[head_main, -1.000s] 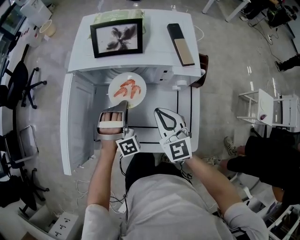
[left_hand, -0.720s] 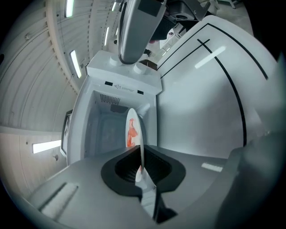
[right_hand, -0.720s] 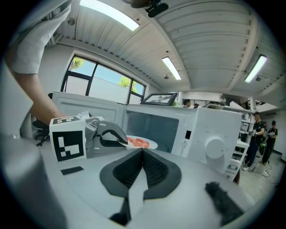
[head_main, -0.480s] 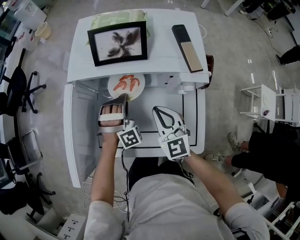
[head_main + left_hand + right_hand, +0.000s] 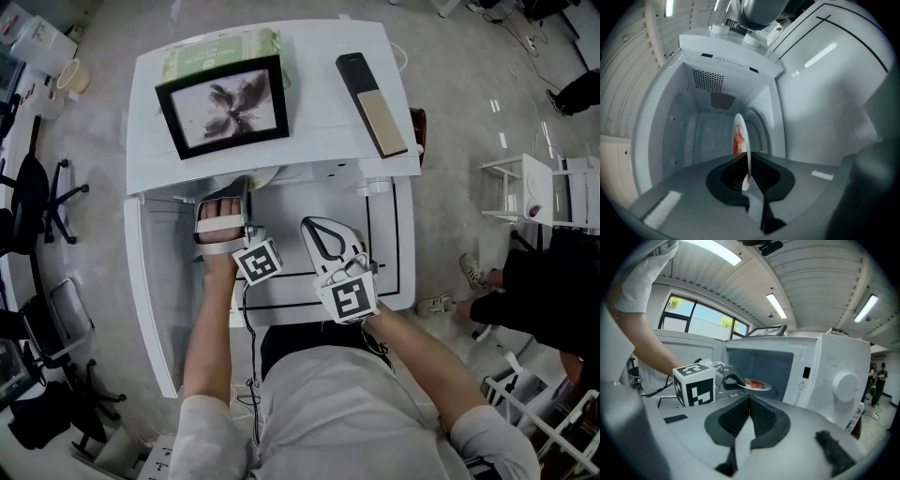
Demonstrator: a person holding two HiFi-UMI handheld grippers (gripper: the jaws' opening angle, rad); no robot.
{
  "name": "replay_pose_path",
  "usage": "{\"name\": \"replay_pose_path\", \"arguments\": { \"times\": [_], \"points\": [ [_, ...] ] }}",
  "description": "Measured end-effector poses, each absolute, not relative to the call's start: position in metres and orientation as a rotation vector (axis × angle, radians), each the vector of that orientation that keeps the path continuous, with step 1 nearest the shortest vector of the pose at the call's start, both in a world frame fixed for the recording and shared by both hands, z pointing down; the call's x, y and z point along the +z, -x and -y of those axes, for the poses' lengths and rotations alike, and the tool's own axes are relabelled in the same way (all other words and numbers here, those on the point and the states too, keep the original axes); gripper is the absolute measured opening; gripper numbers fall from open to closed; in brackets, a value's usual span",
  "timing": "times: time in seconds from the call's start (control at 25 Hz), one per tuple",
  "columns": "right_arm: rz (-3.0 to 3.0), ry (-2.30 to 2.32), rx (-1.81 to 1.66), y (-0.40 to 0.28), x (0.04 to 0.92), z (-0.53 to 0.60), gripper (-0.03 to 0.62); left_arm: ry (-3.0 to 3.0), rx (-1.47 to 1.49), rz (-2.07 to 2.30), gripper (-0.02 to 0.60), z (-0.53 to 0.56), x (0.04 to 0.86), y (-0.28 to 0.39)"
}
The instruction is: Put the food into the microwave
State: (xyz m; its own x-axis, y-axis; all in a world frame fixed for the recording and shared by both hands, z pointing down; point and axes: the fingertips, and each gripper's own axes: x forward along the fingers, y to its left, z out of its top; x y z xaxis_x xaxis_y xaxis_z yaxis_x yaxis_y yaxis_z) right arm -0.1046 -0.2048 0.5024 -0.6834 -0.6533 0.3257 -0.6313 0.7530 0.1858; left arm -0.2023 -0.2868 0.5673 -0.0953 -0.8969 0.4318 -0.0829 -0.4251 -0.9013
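Observation:
The food is red shrimp (image 5: pixel 738 140) on a white plate (image 5: pixel 742 154). My left gripper (image 5: pixel 749 176) is shut on the plate's near rim and holds it inside the open white microwave (image 5: pixel 319 112). In the right gripper view the plate (image 5: pixel 757 386) hovers level in the cavity mouth, with the left gripper (image 5: pixel 732 379) at its left edge. From the head view only a sliver of plate (image 5: pixel 263 180) shows under the microwave top, ahead of the left gripper (image 5: pixel 247 186). My right gripper (image 5: pixel 311 225) is shut with nothing in it, in front of the microwave.
The microwave door (image 5: pixel 159 309) stands swung open to the left. On top lie a framed picture (image 5: pixel 225 105), a green pack (image 5: pixel 216 42) and a black-and-tan slab (image 5: pixel 372 89). The control knob (image 5: pixel 846 384) is on the right front. Office chairs and people stand around.
The left gripper has carried the plate forward into the microwave cavity, so the top now hides most of it in the head view. The right gripper drifted slightly forward.

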Motion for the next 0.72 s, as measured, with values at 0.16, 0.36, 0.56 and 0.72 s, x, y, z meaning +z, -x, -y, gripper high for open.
{"name": "replay_pose_path", "arguments": {
  "times": [0.16,0.36,0.56,0.72],
  "points": [
    [2.57,-0.999,-0.061,0.104,0.506,0.212,0.009,1.486,-1.605,-1.078,0.026,0.299,0.572,0.208],
    [2.561,-1.0,-0.052,0.104,0.51,0.214,0.009,1.499,-1.618,-1.082,0.028,0.312,0.576,0.213],
    [2.563,-0.997,-0.037,0.108,0.512,0.215,0.009,1.441,-1.635,-1.044,0.028,0.326,0.578,0.217],
    [2.568,-0.995,-0.021,0.109,0.514,0.216,0.009,1.439,-1.632,-1.046,0.028,0.335,0.581,0.219]
  ]
}}
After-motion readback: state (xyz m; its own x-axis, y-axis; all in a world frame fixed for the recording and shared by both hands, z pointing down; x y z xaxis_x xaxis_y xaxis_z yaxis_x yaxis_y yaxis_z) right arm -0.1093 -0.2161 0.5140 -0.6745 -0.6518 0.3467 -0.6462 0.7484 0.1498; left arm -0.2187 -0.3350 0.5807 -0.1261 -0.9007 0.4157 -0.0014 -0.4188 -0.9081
